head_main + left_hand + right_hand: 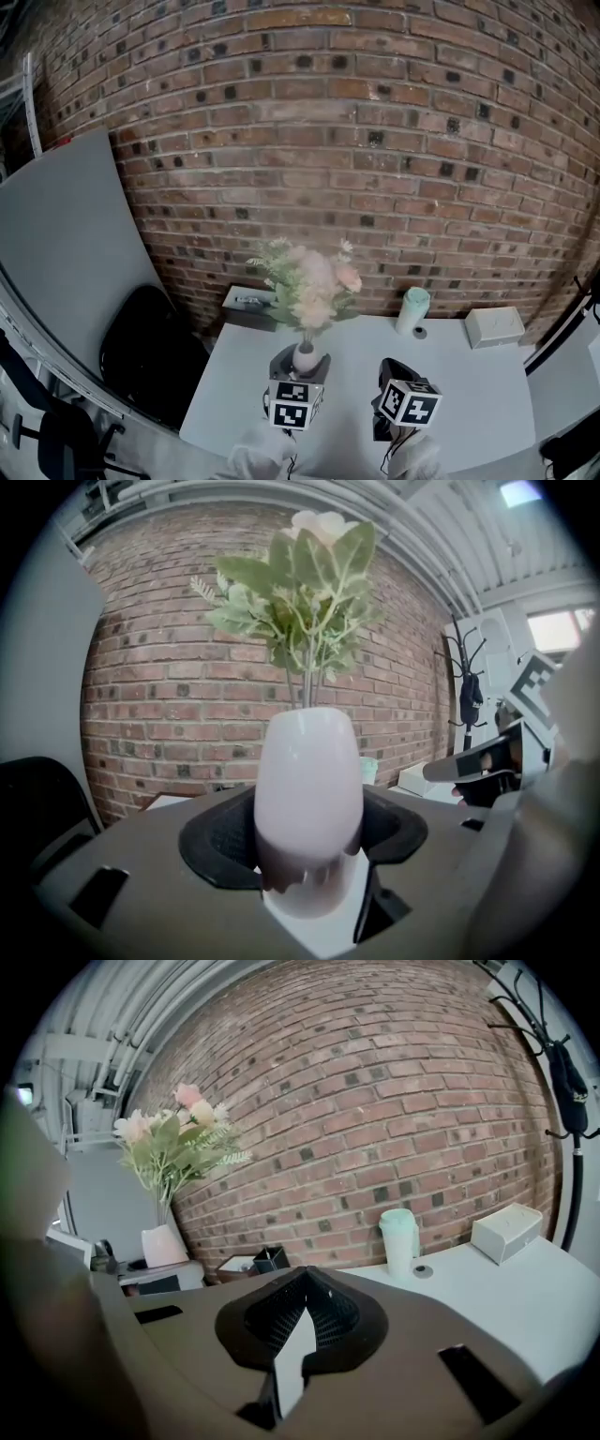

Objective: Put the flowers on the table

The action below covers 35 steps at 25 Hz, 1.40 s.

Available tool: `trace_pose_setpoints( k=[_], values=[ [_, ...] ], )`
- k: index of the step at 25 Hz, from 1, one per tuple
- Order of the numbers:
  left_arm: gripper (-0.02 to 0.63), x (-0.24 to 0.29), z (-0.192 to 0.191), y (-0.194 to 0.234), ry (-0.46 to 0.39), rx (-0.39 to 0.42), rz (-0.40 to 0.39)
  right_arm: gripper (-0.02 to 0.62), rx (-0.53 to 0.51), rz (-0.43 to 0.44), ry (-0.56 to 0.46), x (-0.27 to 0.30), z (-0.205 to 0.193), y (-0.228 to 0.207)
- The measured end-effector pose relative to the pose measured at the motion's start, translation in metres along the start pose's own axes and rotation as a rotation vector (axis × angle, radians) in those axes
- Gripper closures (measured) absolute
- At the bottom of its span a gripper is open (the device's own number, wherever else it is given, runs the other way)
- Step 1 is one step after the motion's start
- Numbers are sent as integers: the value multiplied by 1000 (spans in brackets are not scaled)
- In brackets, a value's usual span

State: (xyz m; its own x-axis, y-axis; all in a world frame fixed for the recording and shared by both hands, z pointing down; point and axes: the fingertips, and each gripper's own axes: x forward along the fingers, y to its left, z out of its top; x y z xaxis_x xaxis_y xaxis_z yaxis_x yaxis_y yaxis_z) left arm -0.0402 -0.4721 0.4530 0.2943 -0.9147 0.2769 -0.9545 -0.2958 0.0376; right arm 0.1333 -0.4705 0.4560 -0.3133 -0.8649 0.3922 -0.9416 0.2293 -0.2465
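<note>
White glossy vase [307,780] with the flowers [302,578] sits clamped between the left gripper's [300,367] jaws, over the table [469,417].
Pads bite the vase's lower body and the bouquet rises well above the jaws. Can't tell whether the base touches the tabletop. Judgement: the body is smooth and rigid, probably ceramic or glass, so slippery and breakable. It should take a firm squeeze but not a knock. Stems and petals look soft and light, yet tall enough to make it top-heavy. Hold the body, never the stems, and keep it upright. Right gripper [302,1312] has its jaws drawn together on nothing, just right of the left one and clear of the vase. Mint cup [412,309] and white box [494,325] stand beyond it by the brick wall.
</note>
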Motion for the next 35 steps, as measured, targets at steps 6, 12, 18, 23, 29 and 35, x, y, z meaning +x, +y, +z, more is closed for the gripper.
trace_pose_setpoints(
  k=[6, 12, 18, 23, 29, 35],
  values=[
    [322, 46, -4, 7, 14, -6, 17, 572, -43, 45, 45, 50, 2, -7],
    [322, 96, -9, 12, -27, -7, 41, 572, -93, 107, 73, 105, 3, -11],
    [322, 145, -29, 23, -23, -14, 84, 572, -103, 162, 76, 157, 7, -7],
    [321, 179, -48, 39, -11, -46, 131, 572, -128, 175, 85, 199, -4, -8],
    [322, 212, -77, 57, -6, -68, 189, 572, -177, 202, 119, 241, -36, -6],
    [322, 246, -84, 72, -32, -66, 224, 572, -171, 240, 123, 274, -44, 0]
  ],
)
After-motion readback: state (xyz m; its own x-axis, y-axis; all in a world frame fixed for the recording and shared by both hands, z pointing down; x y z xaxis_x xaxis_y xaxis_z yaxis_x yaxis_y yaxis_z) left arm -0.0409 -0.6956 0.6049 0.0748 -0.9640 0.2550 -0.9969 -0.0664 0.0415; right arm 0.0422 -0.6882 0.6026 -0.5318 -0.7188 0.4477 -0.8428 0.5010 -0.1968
